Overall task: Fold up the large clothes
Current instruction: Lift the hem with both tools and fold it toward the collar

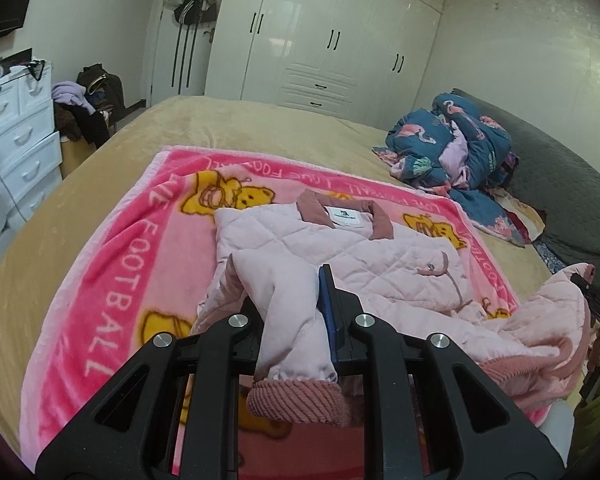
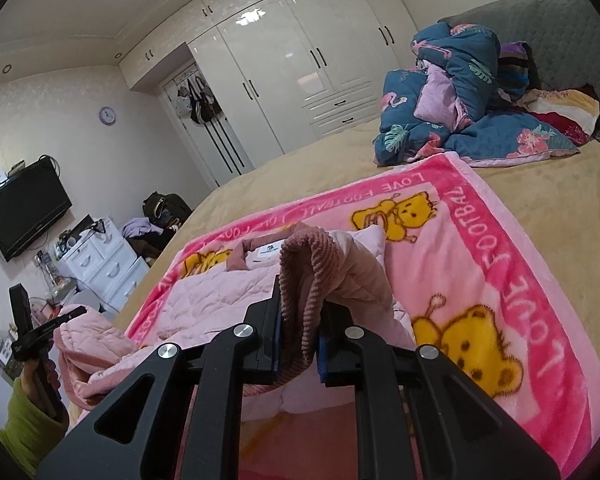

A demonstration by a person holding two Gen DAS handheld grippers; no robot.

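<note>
Jaws of the left gripper [image 1: 296,300] clamp narrowly on a sleeve of the pale pink quilted jacket [image 1: 340,256], and the right gripper [image 2: 298,328] pinches the other sleeve's ribbed dusty-pink cuff [image 2: 304,280]. Gripper frames hide the jacket's lower edge at bottom centre. It lies on the pink bear-print fleece blanket [image 1: 112,280], collar toward the upper frame, long axis running away from the cameras.
</note>
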